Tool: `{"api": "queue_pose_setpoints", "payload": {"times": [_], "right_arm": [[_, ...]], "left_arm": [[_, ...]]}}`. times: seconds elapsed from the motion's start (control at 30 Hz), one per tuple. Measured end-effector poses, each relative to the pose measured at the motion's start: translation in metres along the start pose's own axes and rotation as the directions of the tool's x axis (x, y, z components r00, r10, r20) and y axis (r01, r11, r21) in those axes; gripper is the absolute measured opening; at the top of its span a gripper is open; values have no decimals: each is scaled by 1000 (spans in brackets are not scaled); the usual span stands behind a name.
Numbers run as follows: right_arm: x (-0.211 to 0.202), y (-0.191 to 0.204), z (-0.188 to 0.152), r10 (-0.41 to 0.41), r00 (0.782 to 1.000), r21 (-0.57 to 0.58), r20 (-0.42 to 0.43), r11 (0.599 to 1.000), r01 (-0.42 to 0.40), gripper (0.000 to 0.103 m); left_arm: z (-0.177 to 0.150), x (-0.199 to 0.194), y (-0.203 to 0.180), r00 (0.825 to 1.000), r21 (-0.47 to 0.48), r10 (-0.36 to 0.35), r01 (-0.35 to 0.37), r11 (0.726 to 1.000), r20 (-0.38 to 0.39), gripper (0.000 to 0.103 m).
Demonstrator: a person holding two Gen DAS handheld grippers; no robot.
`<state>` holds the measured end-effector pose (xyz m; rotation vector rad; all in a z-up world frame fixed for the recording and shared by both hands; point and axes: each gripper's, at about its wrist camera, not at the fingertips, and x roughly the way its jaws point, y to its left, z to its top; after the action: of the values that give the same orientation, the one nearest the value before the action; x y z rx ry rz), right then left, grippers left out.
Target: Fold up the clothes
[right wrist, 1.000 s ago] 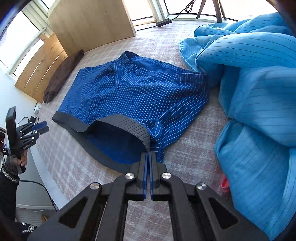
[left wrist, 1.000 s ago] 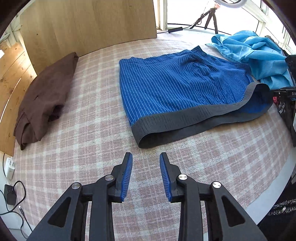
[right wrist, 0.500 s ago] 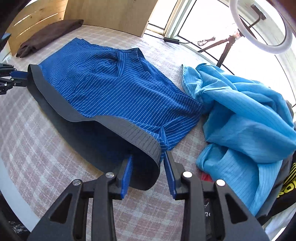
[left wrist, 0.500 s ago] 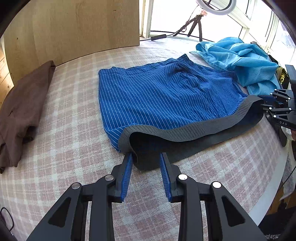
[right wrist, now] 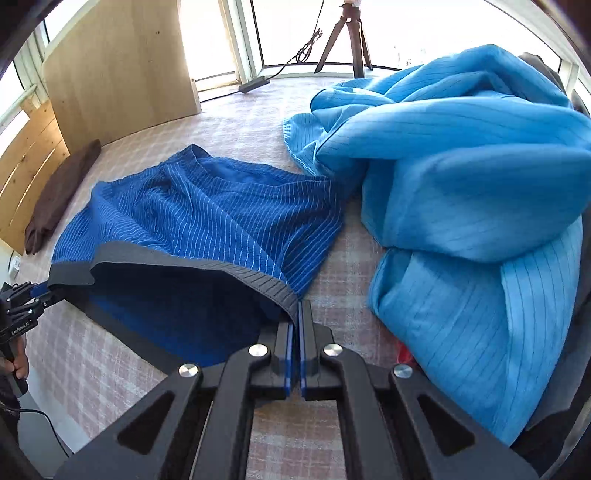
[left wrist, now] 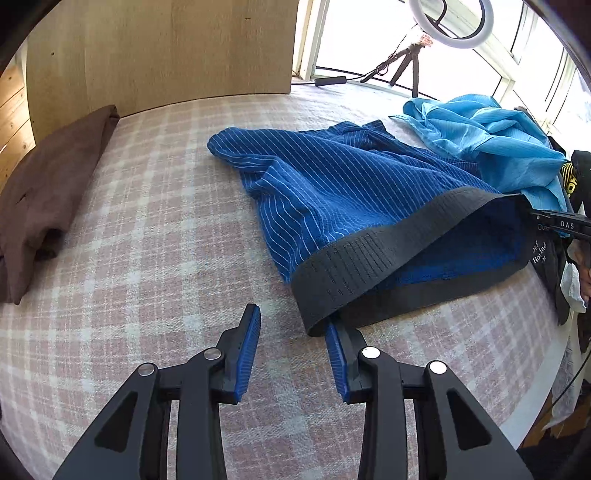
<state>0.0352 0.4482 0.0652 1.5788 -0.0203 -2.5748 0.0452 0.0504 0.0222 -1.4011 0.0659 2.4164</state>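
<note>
Since half a second ago, right gripper [right wrist: 297, 314] is clenching the striped blue shorts' grey waistband [left wrist: 369, 258]; left gripper [left wrist: 291, 325] is gaping beside its other corner, needing to pinch before folding.

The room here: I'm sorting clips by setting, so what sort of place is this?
Probably a home bedroom set up for filming: a plaid-covered bed with a wooden headboard by bright windows, and a ring light on a tripod.

Bright daylight from windows [right wrist: 295, 33], blown-out glare there; sharp focus, strong fisheye bending, dark vignette corners.
</note>
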Motion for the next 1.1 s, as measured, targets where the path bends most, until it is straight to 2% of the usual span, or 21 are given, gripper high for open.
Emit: {"api": "queue_pose_setpoints", "payload": {"times": [0.1, 0.23, 0.3, 0.37, 0.43, 0.5, 0.57, 0.63, 0.7, 0.77, 0.8, 0.87, 0.9, 1.0, 1.03, 1.1], "right_arm": [[10, 8, -3, 37, 998, -38, -50, 998, -39, 2], [16, 7, -7, 14, 997, -73, -71, 997, -19, 9], [19, 7, -9, 2, 997, -91, -81, 996, -10, 9], [16, 6, -9, 11, 996, -94, -83, 995, -19, 3], [8, 5, -7, 32, 997, -91, -76, 995, -38, 3], [-17, 7, -4, 63, 997, -93, -40, 993, -67, 2], [-49, 14, -5, 122, 992, -96, -39, 988, -125, 2], [-79, 27, -11, 158, 986, -149, -53, 975, -164, 2], [-90, 44, -19, 192, 976, -199, -104, 957, -209, 2], [-80, 55, -14, 240, 958, -189, -156, 945, -267, 2], [-73, 55, -4, 251, 955, -168, -157, 946, -276, 2], [-64, 49, 29, 241, 965, -106, -103, 962, -252, 2], [-68, 45, 51, 242, 969, -69, -58, 967, -245, 2], [-97, 40, 109, 236, 967, -10, 91, 972, -237, 2], [-113, 43, 123, 230, 962, -19, 145, 973, -230, 2], [-140, 56, 131, 204, 954, -60, 218, 979, -195, 2]], "left_arm": [[2, 5, -14, 999, 34, 43, -43, 998, 6, 33], [10, 11, -14, 997, 35, 79, -79, 996, 17, 33], [16, 13, -6, 998, 19, 60, -60, 998, 5, 3], [22, 8, 1, 999, 1, 38, -38, 999, 2, 1], [29, -17, 7, 1000, -6, 11, -11, 1000, 3, 1], [34, -53, 10, 1000, -4, -18, 18, 1000, 0, 1], [37, -96, 6, 999, 4, -44, 44, 999, -18, 1], [35, -144, -7, 999, 41, -37, 38, 998, -28, 1], [36, -173, -10, 997, 104, -58, 63, 993, -54, 2], [46, -158, -4, 991, 142, -14, 33, 989, -132, 2], [52, -151, 0, 985, 162, 10, 18, 987, -169, 2], [79, -122, 19, 972, 204, 84, -38, 978, -221, 2], [100, -115, 33, 967, 183, 96, -52, 982, -237, 2], [162, -143, 60, 981, 160, 92, -65, 985, -173, 2], [178, -163, 59, 987, 202, 98, -70, 977, -129, 2], [199, -193, 58, 989, 243, 128, -107, 964, -73, 4]]}}
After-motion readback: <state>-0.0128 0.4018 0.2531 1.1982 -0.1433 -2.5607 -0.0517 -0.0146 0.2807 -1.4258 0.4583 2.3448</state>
